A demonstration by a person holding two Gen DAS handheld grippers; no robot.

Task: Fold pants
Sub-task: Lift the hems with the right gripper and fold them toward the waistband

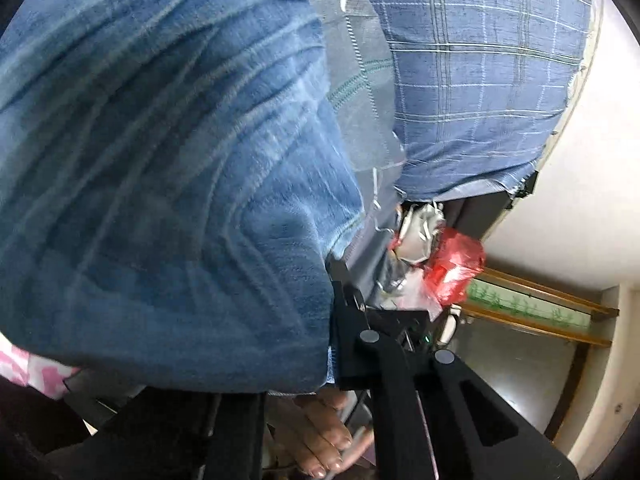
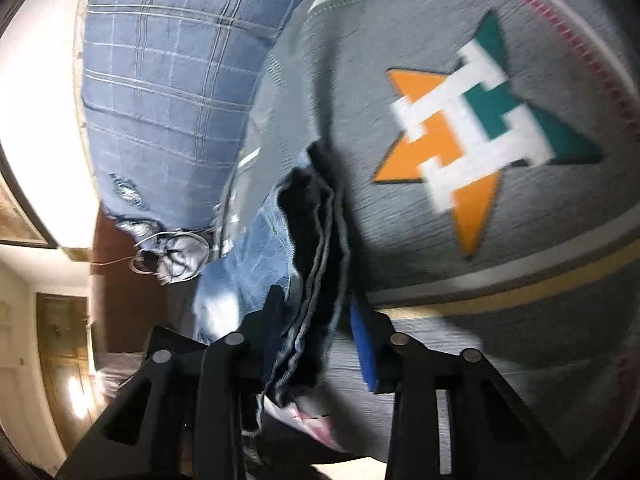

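Observation:
The pants are faded blue jeans (image 1: 160, 160). In the left wrist view they hang in a big fold over the left half of the frame and hide one finger of my left gripper (image 1: 340, 280), which is shut on their edge. In the right wrist view a thick folded edge of the jeans (image 2: 308, 264) runs between the two fingers of my right gripper (image 2: 316, 320), which is shut on it, with the blue pad (image 2: 362, 344) against the cloth. Both views are tilted sideways.
A grey blanket with an orange, white and green emblem (image 2: 472, 128) covers the surface. A blue plaid cover (image 1: 472, 80) lies beside it. A red plastic bag (image 1: 452, 268) and grey shoes (image 2: 172, 256) sit at its end. A hand (image 1: 320, 436) shows below.

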